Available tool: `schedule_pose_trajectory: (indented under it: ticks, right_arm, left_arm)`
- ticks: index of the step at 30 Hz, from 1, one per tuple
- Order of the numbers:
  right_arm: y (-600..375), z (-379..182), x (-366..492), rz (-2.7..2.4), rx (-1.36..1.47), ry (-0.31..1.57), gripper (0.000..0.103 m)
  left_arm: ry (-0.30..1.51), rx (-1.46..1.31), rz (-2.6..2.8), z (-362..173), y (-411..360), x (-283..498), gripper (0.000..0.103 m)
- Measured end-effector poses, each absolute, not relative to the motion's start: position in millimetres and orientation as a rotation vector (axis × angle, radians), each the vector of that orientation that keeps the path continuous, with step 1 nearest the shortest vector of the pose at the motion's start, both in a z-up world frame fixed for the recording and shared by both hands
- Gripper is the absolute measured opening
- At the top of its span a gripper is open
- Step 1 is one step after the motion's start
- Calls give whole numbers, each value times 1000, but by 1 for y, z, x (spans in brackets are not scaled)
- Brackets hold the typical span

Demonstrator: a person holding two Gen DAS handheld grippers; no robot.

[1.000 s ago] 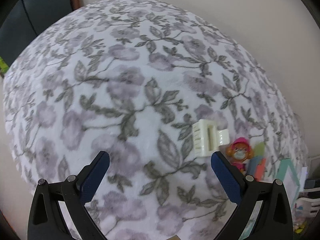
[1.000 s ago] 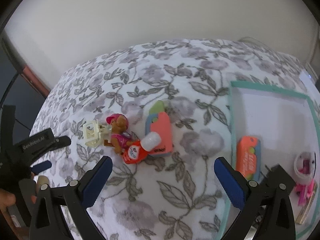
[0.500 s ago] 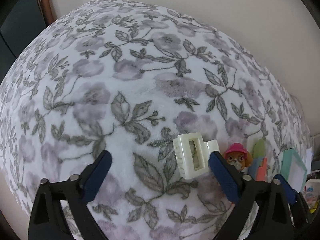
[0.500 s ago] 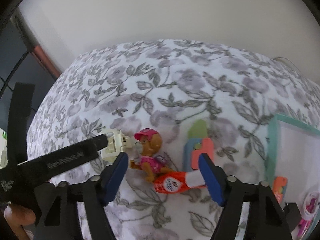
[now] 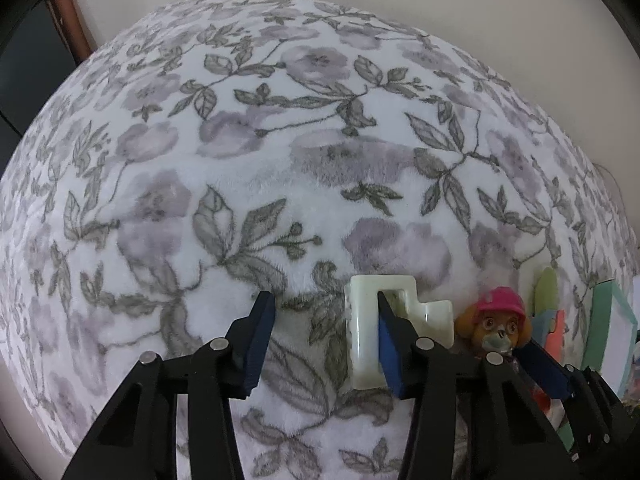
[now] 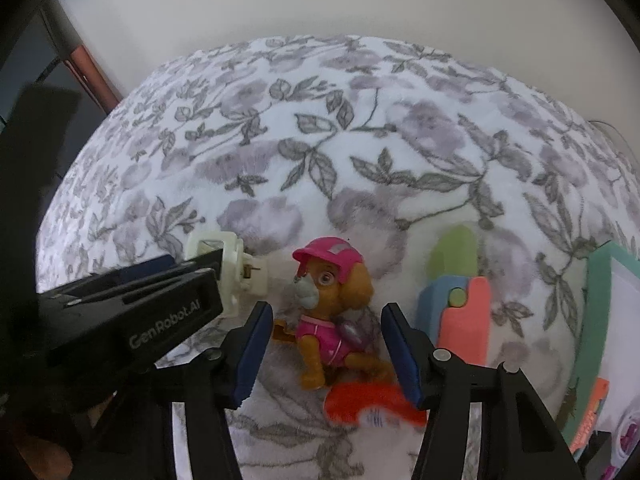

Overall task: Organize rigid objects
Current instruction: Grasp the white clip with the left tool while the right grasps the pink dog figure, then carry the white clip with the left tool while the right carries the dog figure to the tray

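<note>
1. Left wrist view: the left gripper (image 5: 324, 320) points down at a floral blanket (image 5: 280, 152). Its jaws have just been closing and stand partly apart. A cream hair claw clip (image 5: 362, 336) lies on the blanket at the right blue pad (image 5: 390, 350), which sits in front of the clip's open frame; the left pad is well clear of it. Whether the right pad touches the clip cannot be told. Just right of the clip stands a toy puppy figure (image 5: 496, 320) in a pink cap, with the right gripper's blue pad beside it.

2. Right wrist view: the right gripper (image 6: 326, 344) has its jaws partly apart, having just been closing, with the toy puppy figure (image 6: 332, 312) between the pads; neither pad visibly presses on it. An orange tube (image 6: 372, 402) lies blurred below the figure. The hair claw clip (image 6: 236, 272) is to the left, partly behind the left gripper's black body. A stack of coloured flat pieces (image 6: 464, 300) lies to the right, and a teal-rimmed tray (image 6: 598, 320) is at the right edge.
</note>
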State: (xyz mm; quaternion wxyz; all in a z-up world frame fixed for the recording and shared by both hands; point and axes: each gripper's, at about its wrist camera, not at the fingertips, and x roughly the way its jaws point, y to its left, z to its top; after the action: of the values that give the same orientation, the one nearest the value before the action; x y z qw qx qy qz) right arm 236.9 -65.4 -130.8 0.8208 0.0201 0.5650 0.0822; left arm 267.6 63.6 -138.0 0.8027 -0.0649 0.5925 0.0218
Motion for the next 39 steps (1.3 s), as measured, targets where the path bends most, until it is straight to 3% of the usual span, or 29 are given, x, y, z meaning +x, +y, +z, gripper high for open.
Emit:
schedule_pose_trajectory:
  ticks: [8,10,13,26,39]
  right_arm:
    - [-67,-135,238,165,81,1185,49]
    - [-69,-133,237,163,98,1181,41]
    - [-72,-131,236,167,136,1193,41]
    - [-79,-98,203,166,156,1146,41]
    - [-120,-44,146,67,219,1044,41]
  left_arm:
    - [1253,-139,55,-139,62,275,47]
    - [1245,-143,54,-138,61,274,34]
    - [1240,-144,51,-135,58,271,12]
    - [1275,-149,113,-123,62,243,12]
    - [1191,-187,82,-49,31,202,12]
